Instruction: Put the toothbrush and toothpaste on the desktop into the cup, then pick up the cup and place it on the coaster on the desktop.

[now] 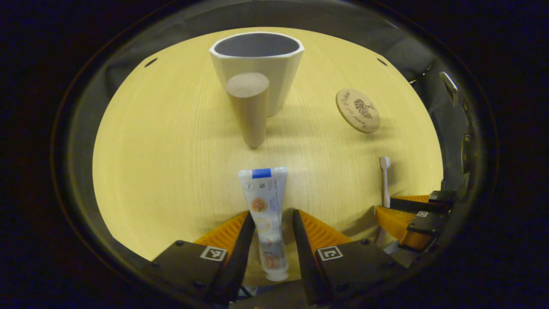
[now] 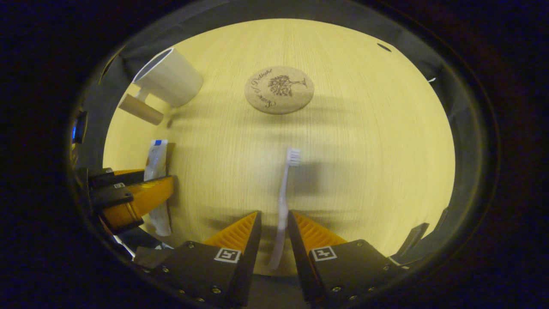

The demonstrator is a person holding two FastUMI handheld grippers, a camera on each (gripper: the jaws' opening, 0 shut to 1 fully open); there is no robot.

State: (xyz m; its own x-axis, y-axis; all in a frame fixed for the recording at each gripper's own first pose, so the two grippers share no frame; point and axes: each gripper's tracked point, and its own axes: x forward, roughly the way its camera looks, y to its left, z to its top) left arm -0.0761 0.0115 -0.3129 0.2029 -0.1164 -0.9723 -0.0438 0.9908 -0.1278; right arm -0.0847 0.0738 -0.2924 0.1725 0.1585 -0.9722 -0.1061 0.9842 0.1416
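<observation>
Left hand-held gripper straddles toothpaste, right hand-held gripper straddles toothbrush; both parted, contact unclear. Squeeze mid-body, lift level, tip into cup.

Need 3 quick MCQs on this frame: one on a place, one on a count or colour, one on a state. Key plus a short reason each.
1. Where is the toothpaste?
A. Inside the cup
B. Flat on the table, between the left gripper's fingers
C. On the coaster

2. How many things lie on the coaster?
A. None
B. One
C. Two

3. How does the toothbrush lie?
A. Standing in the cup
B. Lifted clear of the table
C. Flat on the table, handle between the right gripper's fingers

Key:
1 B: in the left gripper view the tube lies on the wooden table inside the left gripper, short of the cup.
2 A: the coaster's printed top is bare.
3 C: in the right gripper view the handle runs into the right gripper, bristle head toward the coaster.
</observation>
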